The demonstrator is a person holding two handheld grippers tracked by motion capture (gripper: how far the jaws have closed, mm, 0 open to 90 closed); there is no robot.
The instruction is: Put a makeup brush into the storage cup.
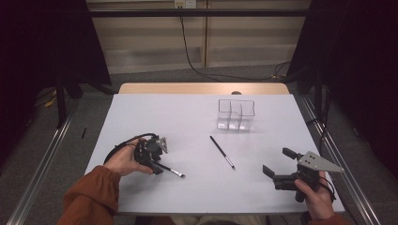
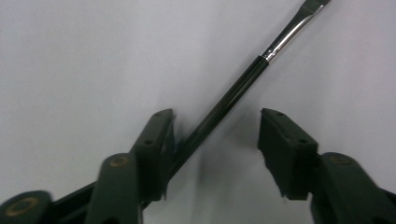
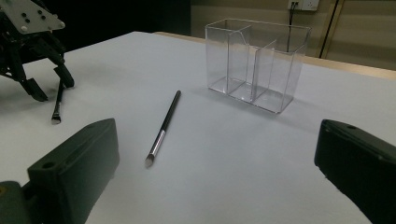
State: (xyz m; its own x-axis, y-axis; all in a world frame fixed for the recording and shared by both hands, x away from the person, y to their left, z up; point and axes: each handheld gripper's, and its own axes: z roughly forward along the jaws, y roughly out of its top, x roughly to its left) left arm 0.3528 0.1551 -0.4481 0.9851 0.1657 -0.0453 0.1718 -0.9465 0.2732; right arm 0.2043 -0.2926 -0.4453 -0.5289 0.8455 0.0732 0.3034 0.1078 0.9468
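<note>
Brushes lay at two spots on your desk [image 1: 141,108]. The near brush [image 1: 172,170] sat toward the desk's front left corner, its handle between the jaws of your left claw [image 1: 158,161]. In the left gripper view that brush [image 2: 233,95] ran slantwise between the jaws: the handle touched one pad, while the other pad stood clear of it with bare desk between. So your left claw was partly closed around the handle, not yet pinching it. From the right gripper view, the left claw [image 3: 46,86] pointed down at the desk with the brush head [image 3: 57,114] poking out below it.

The second brush [image 1: 222,152] lay flat near the middle of the desk, slanted, with its bristle end toward the front edge, and nothing touched it. The clear organizer [image 1: 235,114] stood behind it, toward the back edge and a little right of centre, well apart from both brushes. Its compartments [image 3: 254,65] looked empty.

Your right claw [image 1: 277,161] sat by the front right corner, close to the right edge, jaws wide open with nothing between them. Open desk stretched between the two claws and from the middle brush to the organizer. You had less room on the right, where your hand sat near the desk's edge.
</note>
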